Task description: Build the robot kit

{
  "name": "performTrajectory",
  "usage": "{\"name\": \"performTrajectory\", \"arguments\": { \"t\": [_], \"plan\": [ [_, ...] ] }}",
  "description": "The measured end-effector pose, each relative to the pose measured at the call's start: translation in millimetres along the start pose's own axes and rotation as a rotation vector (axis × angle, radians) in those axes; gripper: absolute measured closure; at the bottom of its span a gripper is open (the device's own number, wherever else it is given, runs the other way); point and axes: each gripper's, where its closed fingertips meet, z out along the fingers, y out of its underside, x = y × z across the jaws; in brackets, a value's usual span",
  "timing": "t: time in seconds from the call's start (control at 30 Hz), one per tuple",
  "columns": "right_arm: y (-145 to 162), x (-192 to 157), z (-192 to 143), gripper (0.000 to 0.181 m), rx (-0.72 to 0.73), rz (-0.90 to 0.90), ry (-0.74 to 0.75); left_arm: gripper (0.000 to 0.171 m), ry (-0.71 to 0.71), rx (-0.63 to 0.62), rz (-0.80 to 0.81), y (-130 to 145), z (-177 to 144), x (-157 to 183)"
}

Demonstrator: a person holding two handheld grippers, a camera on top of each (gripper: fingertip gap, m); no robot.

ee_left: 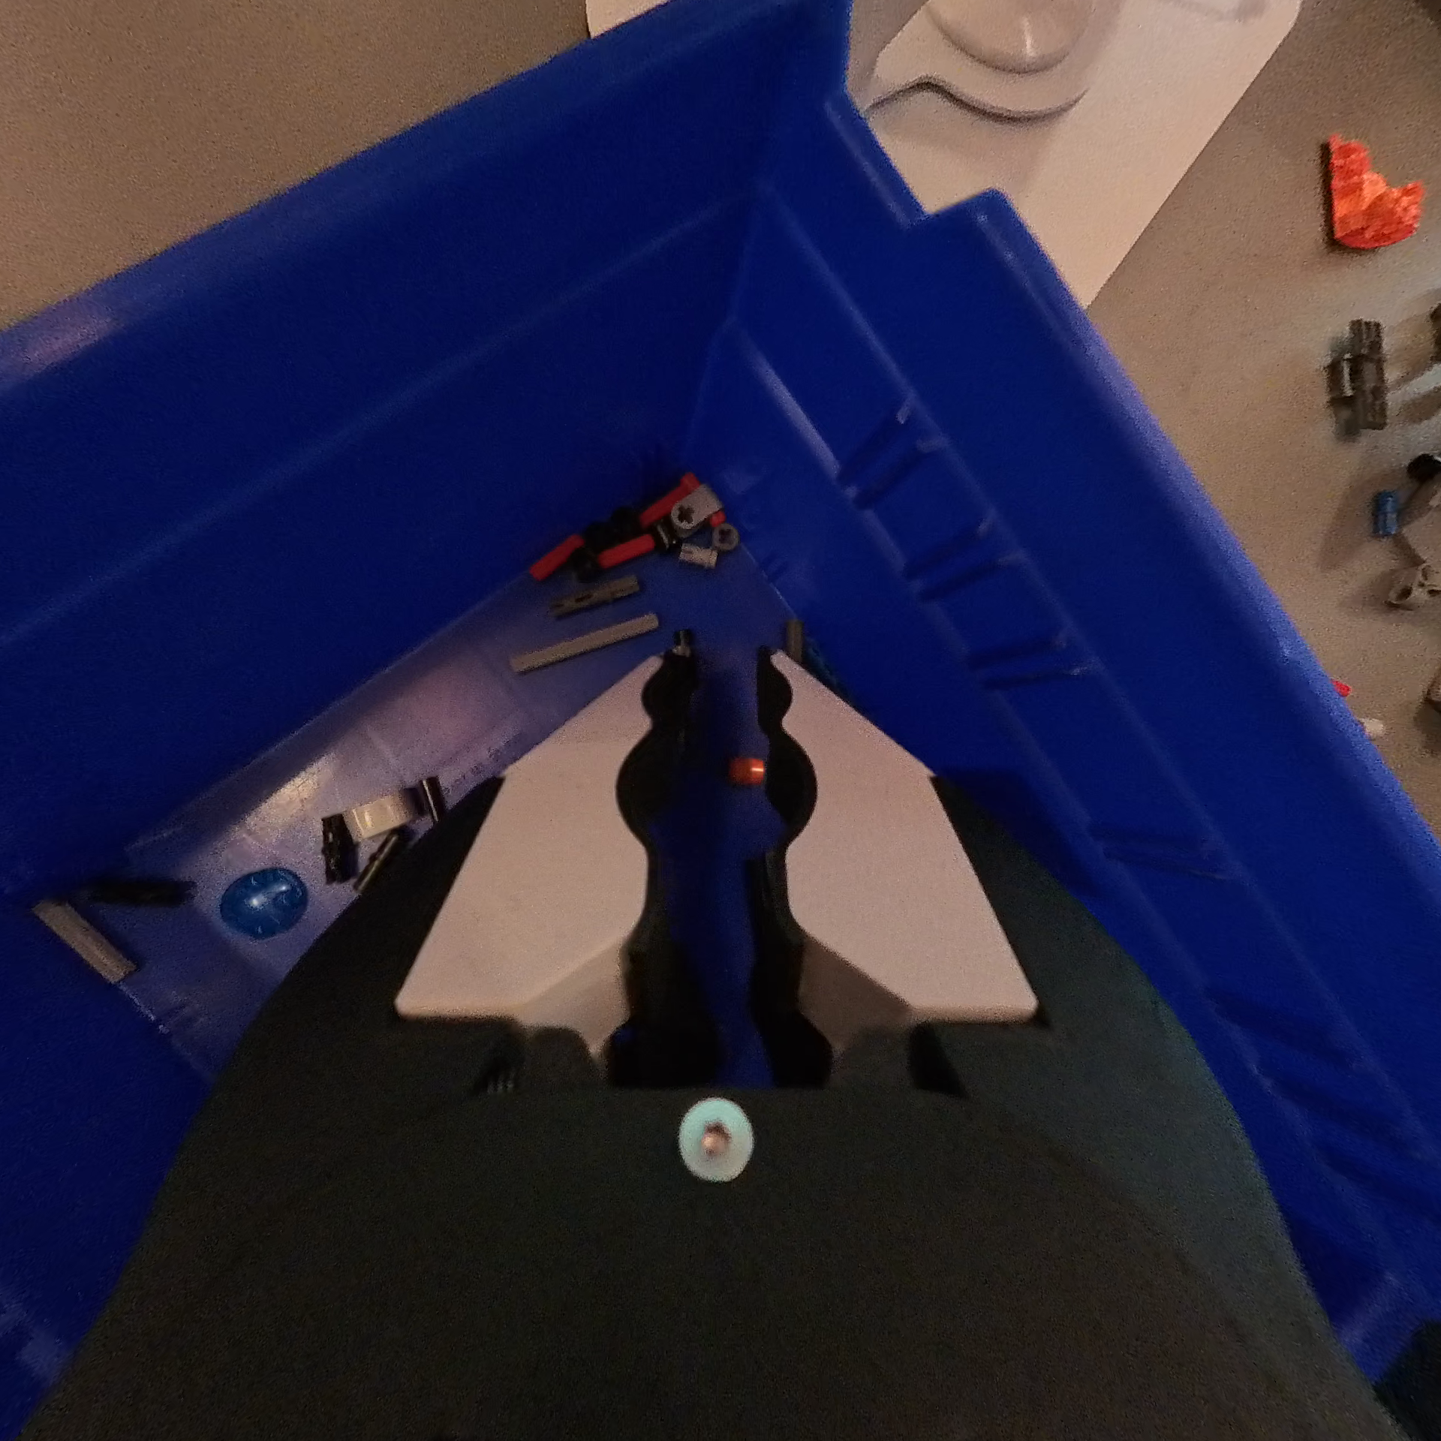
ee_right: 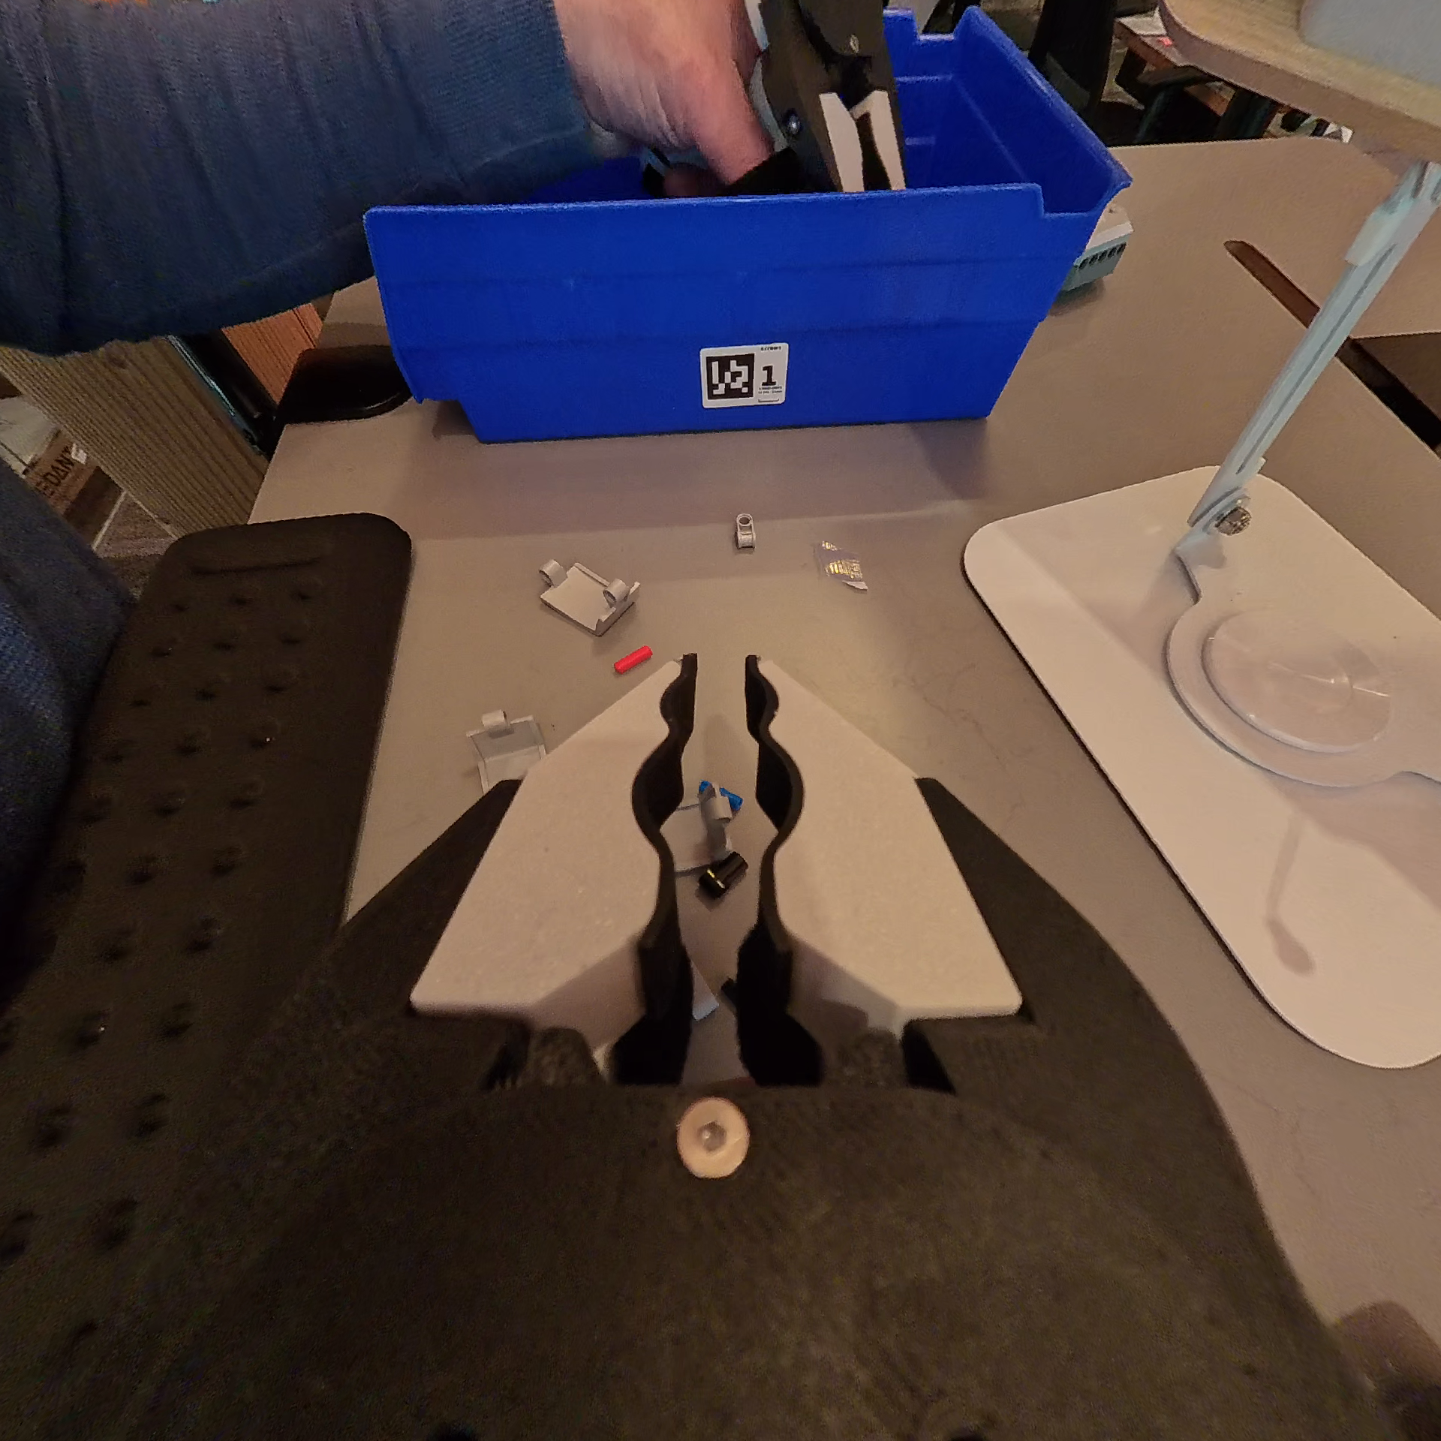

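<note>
My left gripper (ee_left: pixel 725 651) is down inside a blue bin (ee_left: pixel 390 390), jaws a little apart. A small orange-red piece (ee_left: pixel 747 770) shows in the gap between the fingers, touching neither clearly. Small red, black and grey parts (ee_left: pixel 647 530) lie in the bin's corner just beyond the tips. In the right wrist view a hand holds the left gripper (ee_right: pixel 842 101) in the bin (ee_right: pixel 702 312). My right gripper (ee_right: pixel 721 663) hovers over the grey table (ee_right: pixel 858 624), jaws slightly apart and empty, above a blue-and-grey part (ee_right: pixel 717 807) and a black part (ee_right: pixel 721 873).
A grey hinged plate (ee_right: pixel 589 596), a red pin (ee_right: pixel 631 659), a clear plate (ee_right: pixel 507 745) and a small grey connector (ee_right: pixel 745 532) lie ahead of the right gripper. A black mat (ee_right: pixel 234 702) is left, a white stand base (ee_right: pixel 1170 780) right. Loose parts (ee_left: pixel 1361 382) lie outside the bin. One gripper's finger ends stand about 25 cm off the other's.
</note>
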Motion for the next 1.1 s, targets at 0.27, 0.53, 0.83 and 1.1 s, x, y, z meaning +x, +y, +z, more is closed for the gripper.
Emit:
{"name": "performTrajectory", "arguments": {
  "t": [0.27,0.53,0.83,1.1],
  "plan": [
    [-1.1,0.9,-4.5,0.171,0.009,-0.003,0.011,0.164,-0.081,-0.045,0.019,5.6,11.2,-6.5],
    [-14.8,1.9,-11.5,0.170,0.054,-0.013,0.025,0.171,-0.092,0.112,0.097,-15.8,-34.8,11.8],
    [-24.3,-10.9,-26.7,0.169,0.100,-0.043,0.032,0.171,-0.145,0.097,0.047,3.0,-58.1,14.7],
    [-11.0,-1.0,-21.1,0.170,0.073,-0.011,0.048,0.159,-0.117,0.013,0.020,17.9,-35.3,3.9]
  ]
}}
